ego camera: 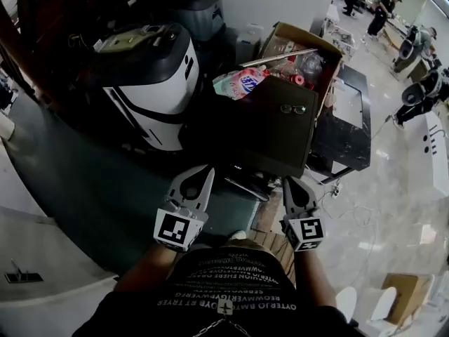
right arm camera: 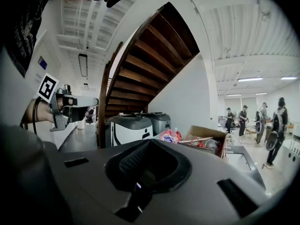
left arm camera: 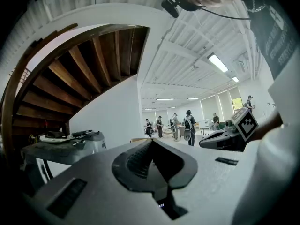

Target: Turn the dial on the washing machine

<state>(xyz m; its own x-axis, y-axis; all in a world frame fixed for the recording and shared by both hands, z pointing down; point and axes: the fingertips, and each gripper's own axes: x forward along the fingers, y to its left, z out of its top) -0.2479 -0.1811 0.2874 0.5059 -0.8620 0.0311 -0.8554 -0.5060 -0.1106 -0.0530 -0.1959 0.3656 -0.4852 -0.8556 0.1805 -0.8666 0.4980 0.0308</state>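
Observation:
A white and black washing machine (ego camera: 151,83) with a grey lid stands at the upper left, under a wooden stair; it also shows in the right gripper view (right arm camera: 129,125) and the left gripper view (left arm camera: 70,146). I cannot make out its dial. My left gripper (ego camera: 205,170) and right gripper (ego camera: 287,181) are held side by side close to my body, well short of the machine. Both point about level. The left gripper's (left arm camera: 151,142) jaws meet at the tips with nothing between them. The right gripper's (right arm camera: 149,141) jaws are likewise shut and hold nothing.
A second grey machine (ego camera: 200,5) stands behind the first. Right of them a cardboard box (ego camera: 309,44) holds bottles and packets. A dark flat panel (ego camera: 259,128) leans in front of it, beside a black frame (ego camera: 351,118). Several people stand far off at the right (ego camera: 382,9).

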